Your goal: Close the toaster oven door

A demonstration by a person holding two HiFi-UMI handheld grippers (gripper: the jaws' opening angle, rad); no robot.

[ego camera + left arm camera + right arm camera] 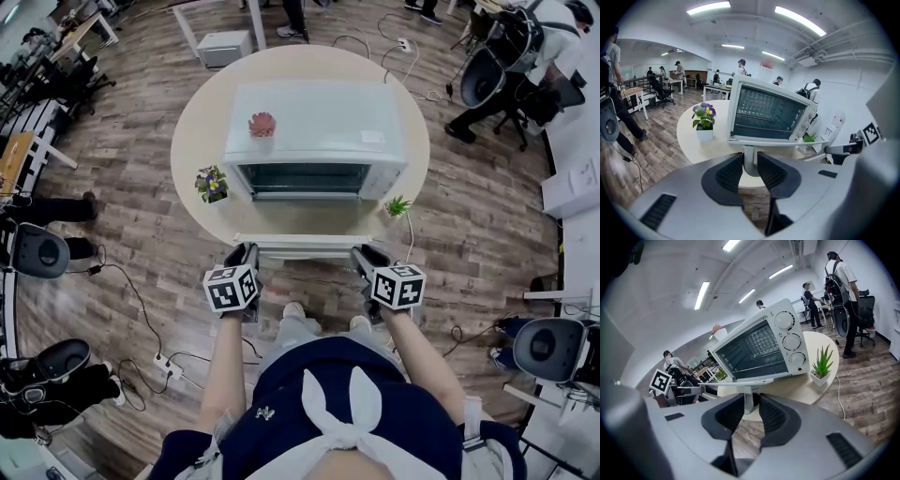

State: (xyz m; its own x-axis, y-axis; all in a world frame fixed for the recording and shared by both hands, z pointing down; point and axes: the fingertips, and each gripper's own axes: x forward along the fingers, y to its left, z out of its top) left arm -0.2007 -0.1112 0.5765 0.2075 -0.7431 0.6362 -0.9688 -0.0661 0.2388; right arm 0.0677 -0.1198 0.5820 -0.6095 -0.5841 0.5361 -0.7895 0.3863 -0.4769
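The left tool (750, 164) is closed on a white post of the door handle (302, 251), with both dark pads pressed against it. The right tool (751, 406) is closed the same way on the handle's other post, though a thin dark sliver shows beside one pad. The two tools sit side by side, well apart along the handle bar, which runs across just past their tips. Directly beyond the handle lies the door (300, 240), swung down and out flat towards the tools, reaching to the near edge of the round desk (202, 131). Past the door stands the white toaster oven (319, 122), its cavity open and facing the tools, with wire racks visible inside. Its three knobs are on the right tool's side. A potted pansy (212, 184) sits ahead of the left tool, beside the oven. A small green plant (397, 205) sits ahead of the right tool, near the knobs. Furthest off, a small pink thing (262, 123) rests on the oven's top.
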